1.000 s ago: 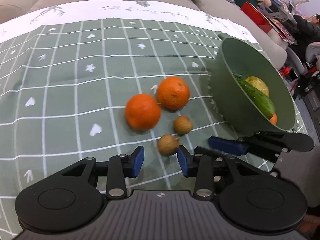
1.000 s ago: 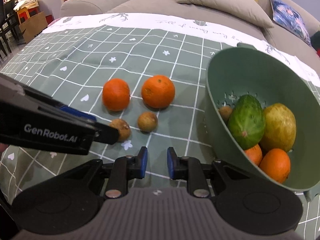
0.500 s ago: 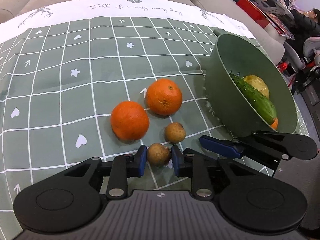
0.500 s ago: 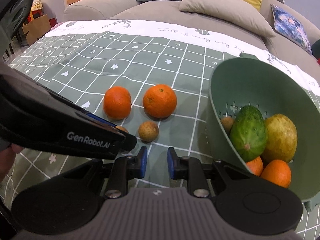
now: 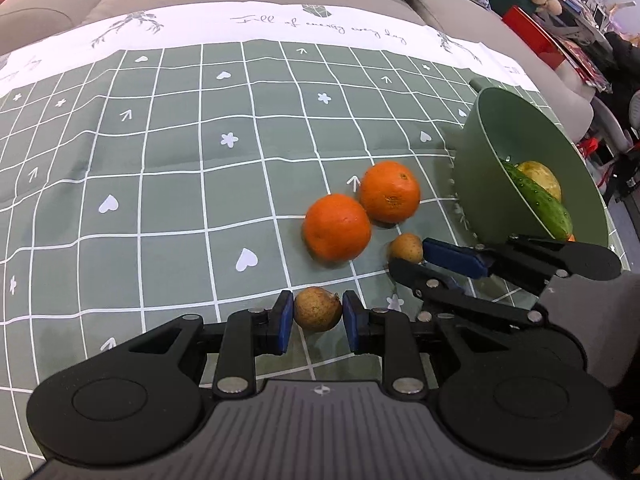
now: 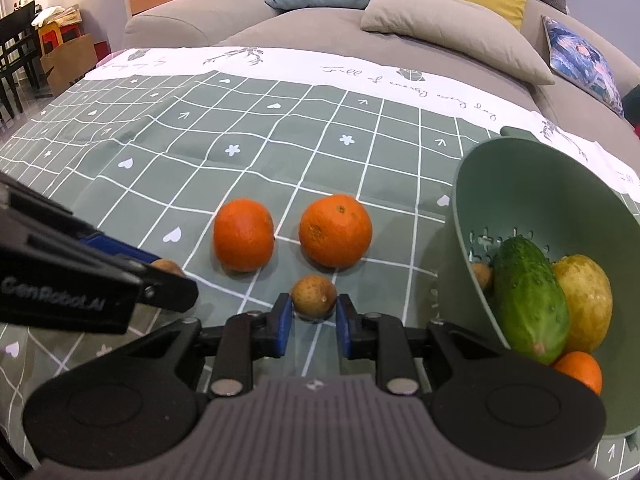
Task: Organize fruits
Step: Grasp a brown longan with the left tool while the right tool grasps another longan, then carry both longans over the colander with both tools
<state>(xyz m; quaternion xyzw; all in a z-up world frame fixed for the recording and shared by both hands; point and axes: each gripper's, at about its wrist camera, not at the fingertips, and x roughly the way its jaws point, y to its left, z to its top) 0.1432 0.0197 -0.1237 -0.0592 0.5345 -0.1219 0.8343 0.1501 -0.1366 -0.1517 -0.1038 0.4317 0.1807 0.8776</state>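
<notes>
My left gripper (image 5: 316, 322) is shut on a small brown fruit (image 5: 317, 309), its blue pads touching both sides; it also shows in the right wrist view (image 6: 168, 267), mostly hidden behind the left gripper. My right gripper (image 6: 312, 322) is open, its pads on either side of a second small brown fruit (image 6: 314, 296) without touching it; that fruit also shows in the left wrist view (image 5: 406, 247). Two oranges (image 6: 243, 234) (image 6: 335, 230) lie on the cloth just beyond. A green colander bowl (image 6: 528, 196) at the right holds a cucumber (image 6: 528, 300), a yellow fruit (image 6: 586, 304), oranges and a small brown fruit.
The green checked tablecloth (image 5: 160, 160) covers a low surface in front of a grey sofa (image 6: 320, 28) with cushions. The right gripper's body (image 5: 520, 264) crosses the left wrist view beside the bowl (image 5: 520, 140). Furniture and boxes stand at the far left (image 6: 60, 56).
My left gripper moved forward and closed on the nearer brown fruit. My right gripper opened and moved forward around the second brown fruit.
</notes>
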